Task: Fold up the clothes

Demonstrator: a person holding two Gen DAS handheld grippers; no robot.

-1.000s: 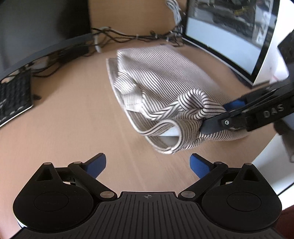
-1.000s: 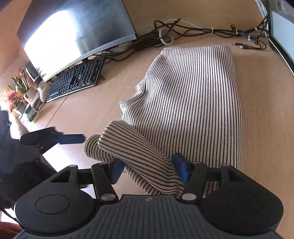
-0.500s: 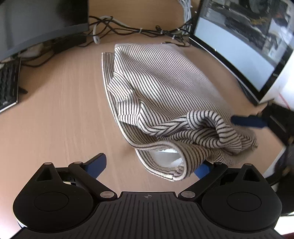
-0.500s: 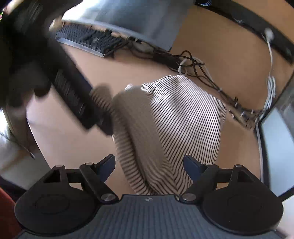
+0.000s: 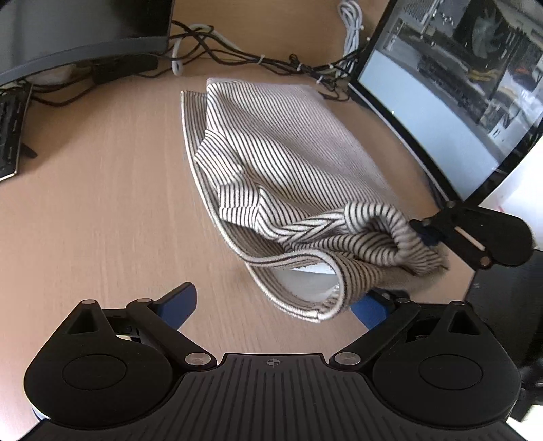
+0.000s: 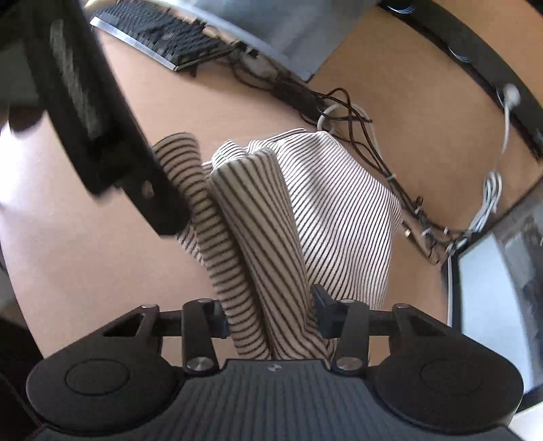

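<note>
Striped cream-and-black knit garment [image 5: 281, 163] lies half-folded on the tan wooden desk [image 5: 95, 217]. At its near hem the left gripper [image 5: 271, 302] gapes wide; the right gripper [image 6: 269, 315] pinches a bunched fold. Next, I'd guess, carry that fold across.

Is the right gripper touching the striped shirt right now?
Touching. The right wrist view shows the right gripper closed on a bunched fold of the striped shirt, cloth filling the space between both fingers.

office desk [image 5: 101, 220]: curved monitors [image 5: 441, 112], keyboard [image 6: 163, 30], tangled cables [image 5: 237, 57]
</note>
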